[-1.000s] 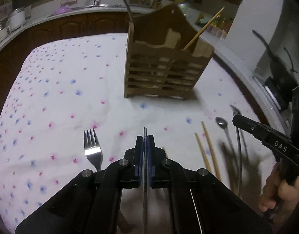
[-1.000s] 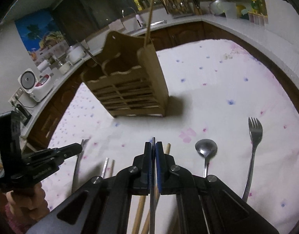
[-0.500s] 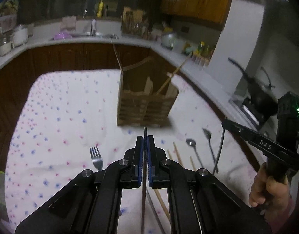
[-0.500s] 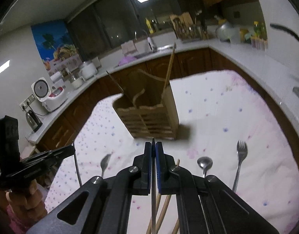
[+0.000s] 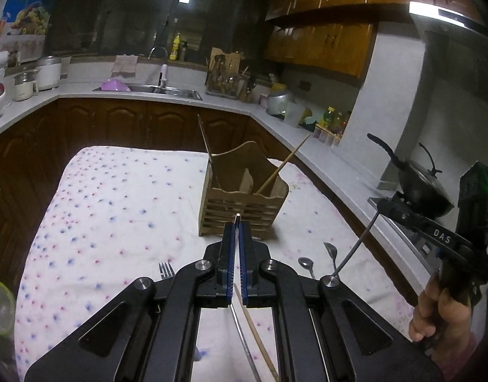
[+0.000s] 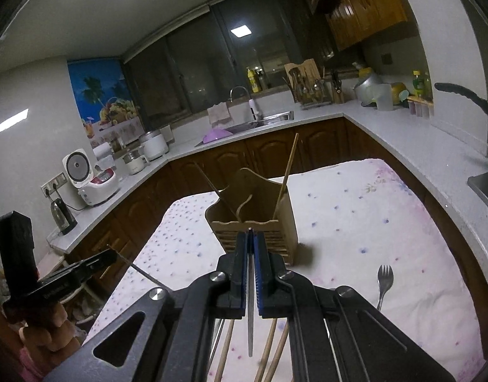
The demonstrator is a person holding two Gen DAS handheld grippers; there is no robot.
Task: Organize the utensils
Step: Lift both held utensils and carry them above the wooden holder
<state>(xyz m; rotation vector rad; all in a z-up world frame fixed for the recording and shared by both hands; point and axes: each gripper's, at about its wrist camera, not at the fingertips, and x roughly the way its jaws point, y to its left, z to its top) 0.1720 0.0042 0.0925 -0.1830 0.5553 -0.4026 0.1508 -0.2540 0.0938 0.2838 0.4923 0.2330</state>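
Observation:
A wooden slatted utensil holder (image 5: 244,203) (image 6: 255,222) stands on the flowered cloth, with a chopstick (image 5: 285,164) and a thin metal rod in it. My left gripper (image 5: 236,222) is shut on a thin metal utensil (image 5: 244,343), held high above the cloth. My right gripper (image 6: 251,237) is shut on another thin metal utensil (image 6: 250,318); it shows in the left wrist view (image 5: 382,205) with the utensil hanging down. A fork (image 5: 166,270) (image 6: 384,281), two spoons (image 5: 306,264) and several chopsticks (image 6: 272,347) lie on the cloth.
The cloth-covered table (image 5: 116,210) is ringed by a white counter with a sink (image 5: 148,88), rice cookers (image 6: 91,175), a kettle (image 6: 64,216) and a wok (image 5: 422,184). A green-rimmed lid (image 5: 0,305) sits at the table's left edge.
Both grippers have risen well above the table, each carrying its metal utensil. The holder and the utensils on the cloth now look smaller and farther below.

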